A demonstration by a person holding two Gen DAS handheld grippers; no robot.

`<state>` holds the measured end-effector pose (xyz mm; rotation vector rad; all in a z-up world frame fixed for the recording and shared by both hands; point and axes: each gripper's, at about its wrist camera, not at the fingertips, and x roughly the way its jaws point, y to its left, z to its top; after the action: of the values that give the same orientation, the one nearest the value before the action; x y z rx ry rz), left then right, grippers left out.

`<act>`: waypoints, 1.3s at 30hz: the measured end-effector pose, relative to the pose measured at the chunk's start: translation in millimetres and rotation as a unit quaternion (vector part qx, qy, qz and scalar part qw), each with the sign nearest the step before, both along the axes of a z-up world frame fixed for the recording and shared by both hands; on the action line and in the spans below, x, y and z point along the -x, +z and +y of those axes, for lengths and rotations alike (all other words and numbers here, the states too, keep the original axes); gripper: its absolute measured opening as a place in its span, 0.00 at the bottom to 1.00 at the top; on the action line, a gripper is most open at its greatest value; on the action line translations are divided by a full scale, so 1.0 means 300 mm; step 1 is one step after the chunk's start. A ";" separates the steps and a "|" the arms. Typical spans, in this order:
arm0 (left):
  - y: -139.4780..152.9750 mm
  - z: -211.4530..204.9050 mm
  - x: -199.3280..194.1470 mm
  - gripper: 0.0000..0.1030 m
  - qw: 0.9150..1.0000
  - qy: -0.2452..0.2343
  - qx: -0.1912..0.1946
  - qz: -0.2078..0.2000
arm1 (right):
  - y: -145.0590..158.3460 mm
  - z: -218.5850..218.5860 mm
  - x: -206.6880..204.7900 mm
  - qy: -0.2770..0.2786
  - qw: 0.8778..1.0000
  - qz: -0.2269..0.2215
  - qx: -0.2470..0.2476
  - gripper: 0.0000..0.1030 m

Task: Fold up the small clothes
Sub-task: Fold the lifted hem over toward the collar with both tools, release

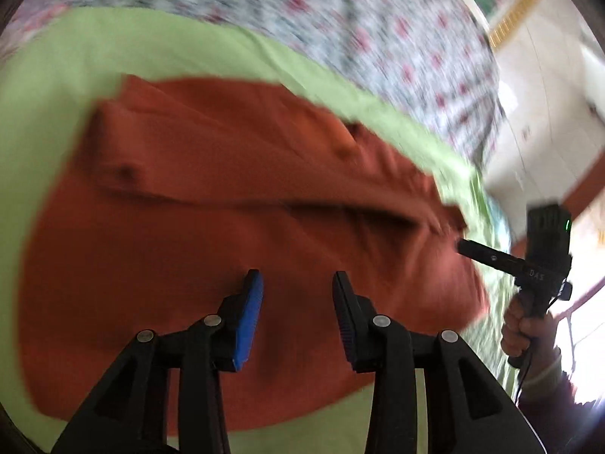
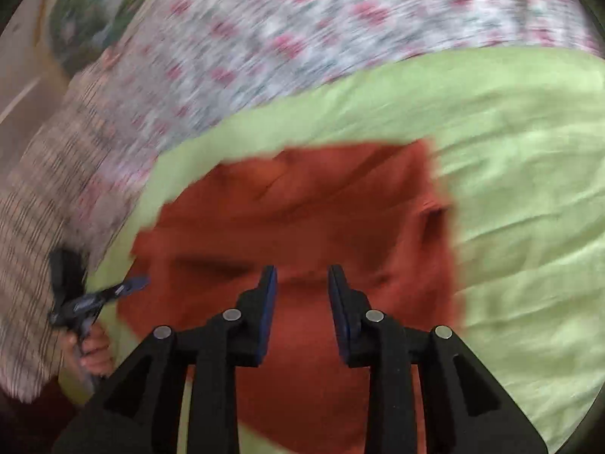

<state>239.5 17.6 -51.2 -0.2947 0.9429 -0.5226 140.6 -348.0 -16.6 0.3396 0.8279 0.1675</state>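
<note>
A rust-orange garment lies partly folded on a light green cloth; it also shows in the right wrist view. My left gripper is open above the garment's near part and holds nothing. My right gripper is open above the garment and holds nothing. In the left wrist view the right gripper reaches the garment's right edge. In the right wrist view the left gripper is at the garment's left edge. Both views are blurred.
The green cloth lies on a floral bedsheet, which also shows in the right wrist view. A striped cloth lies at the left. A white wall and floor are beyond the bed's right side.
</note>
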 end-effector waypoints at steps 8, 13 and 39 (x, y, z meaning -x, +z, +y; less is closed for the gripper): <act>0.004 -0.016 -0.237 0.30 0.997 0.018 -0.076 -0.013 | -0.139 0.151 -0.174 0.093 0.990 0.069 0.077 0.22; 0.045 0.072 -0.412 0.32 0.989 0.104 -0.096 -0.032 | -0.092 -0.050 -0.276 -0.038 0.994 0.045 0.091 0.24; -0.061 0.223 0.419 0.46 0.982 0.181 0.045 0.032 | -0.130 0.098 0.190 -0.098 0.994 0.028 -0.038 0.26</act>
<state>113.8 84.4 -69.7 -0.5555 0.9031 -0.2217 83.7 -318.7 -55.4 0.4961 0.8397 0.0067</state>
